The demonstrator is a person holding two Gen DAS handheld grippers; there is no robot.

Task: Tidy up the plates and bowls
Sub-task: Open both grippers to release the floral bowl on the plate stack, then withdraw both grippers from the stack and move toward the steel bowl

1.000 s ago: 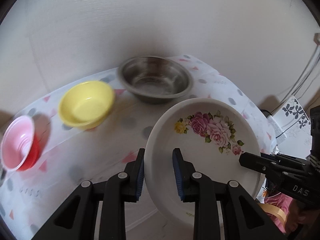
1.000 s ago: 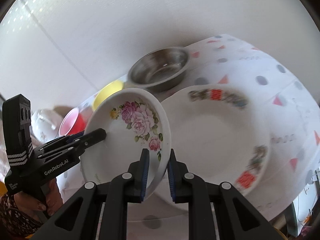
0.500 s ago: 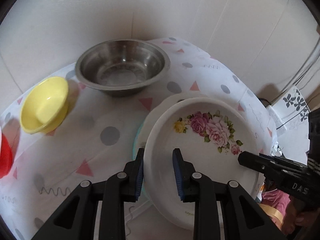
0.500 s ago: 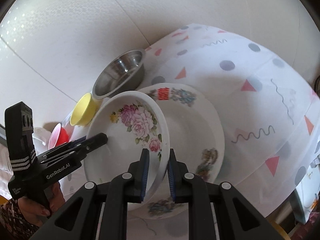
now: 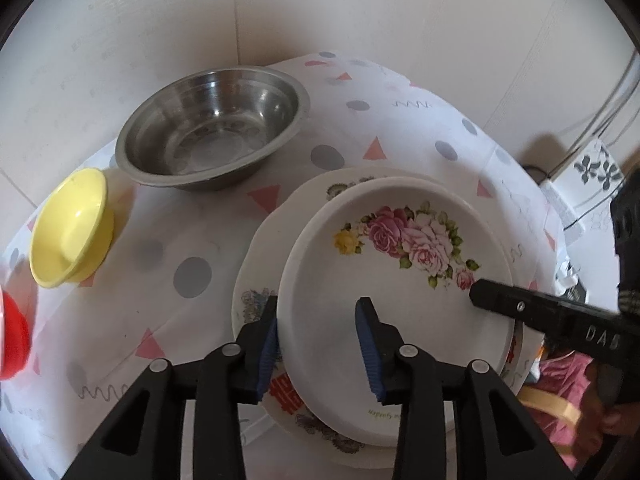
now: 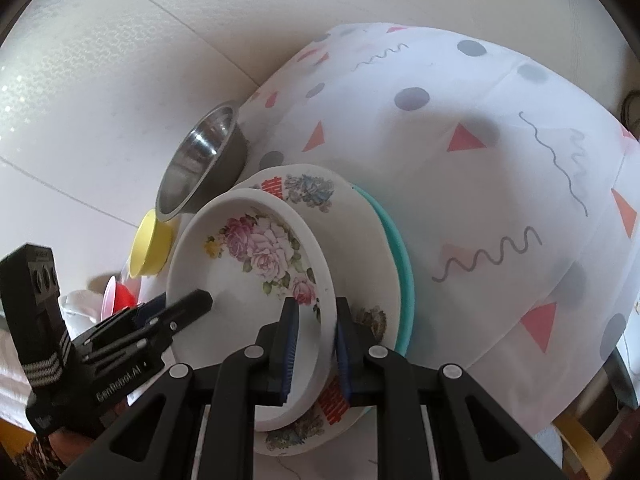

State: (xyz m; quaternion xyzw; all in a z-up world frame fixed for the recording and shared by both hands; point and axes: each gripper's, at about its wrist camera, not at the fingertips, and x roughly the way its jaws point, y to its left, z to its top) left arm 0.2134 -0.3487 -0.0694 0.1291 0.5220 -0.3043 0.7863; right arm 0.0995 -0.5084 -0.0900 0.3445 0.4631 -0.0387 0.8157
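We see the rose bowl (image 5: 400, 280), white and glossy, sitting in a larger printed plate (image 5: 256, 272) on the table (image 5: 192, 280). Our left gripper (image 5: 318, 344) is opening around its rim; our right gripper (image 6: 316, 344) pinches the opposite rim. The steel bowl (image 5: 212, 124) and yellow bowl (image 5: 70, 228) hold nothing.

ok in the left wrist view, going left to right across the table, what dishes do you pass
red bowl → yellow bowl → steel bowl → rose-printed plate, stacked on a larger patterned plate
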